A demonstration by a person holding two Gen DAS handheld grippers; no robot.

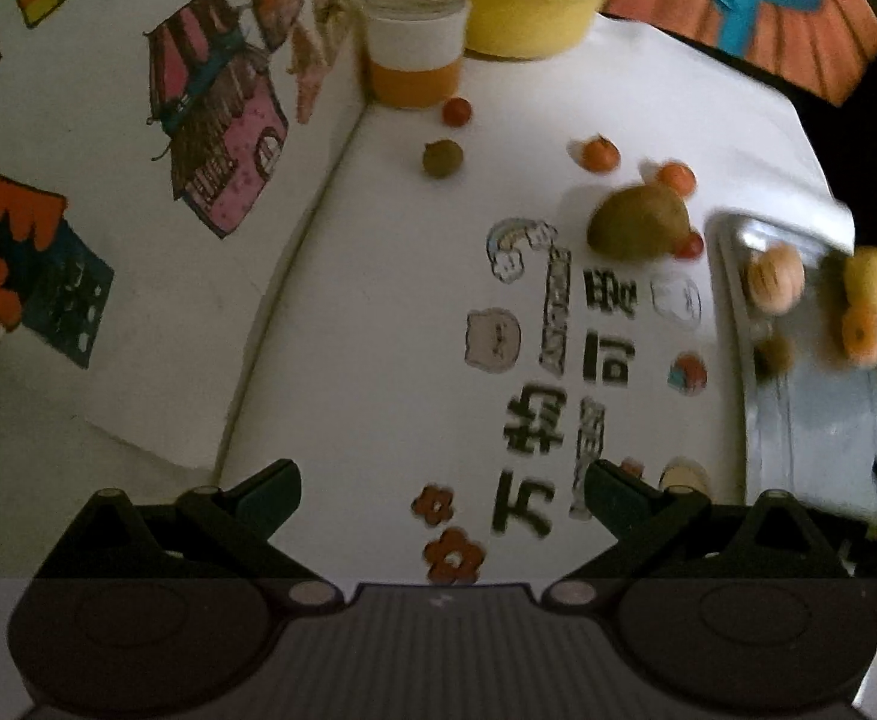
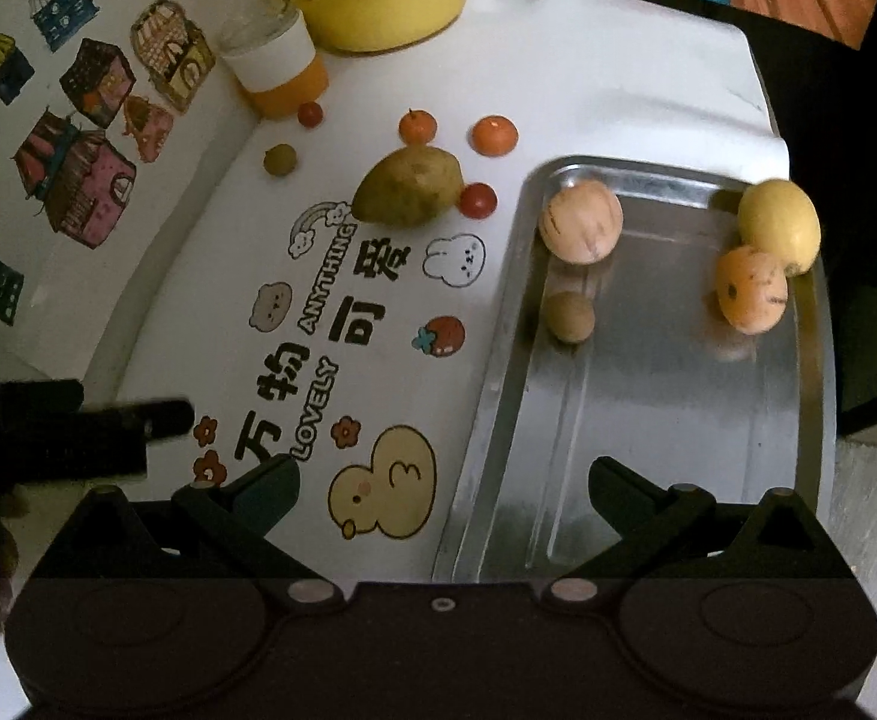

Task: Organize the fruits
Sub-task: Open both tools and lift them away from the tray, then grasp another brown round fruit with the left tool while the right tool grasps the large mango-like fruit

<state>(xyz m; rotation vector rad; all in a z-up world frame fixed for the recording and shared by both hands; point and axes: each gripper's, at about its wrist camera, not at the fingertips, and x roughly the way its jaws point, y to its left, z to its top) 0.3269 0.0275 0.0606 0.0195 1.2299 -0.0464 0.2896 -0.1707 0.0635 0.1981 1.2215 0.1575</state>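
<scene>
Between tray [image 2: 501,360] rim and fruits, bare tablecloth [image 2: 588,90]

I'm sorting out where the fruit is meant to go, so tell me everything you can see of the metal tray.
The metal tray is a shiny, silvery rectangular pan with rounded corners and a low raised rim, lying flat on the white printed tablecloth near the table's right edge. Its floor reflects the fruit. Four pieces sit at its far end: a pale peach-coloured fruit, a small brownish one, a yellow one and a speckled orange one, these last two touching. The near part is bare. Neither gripper touches it.
</scene>
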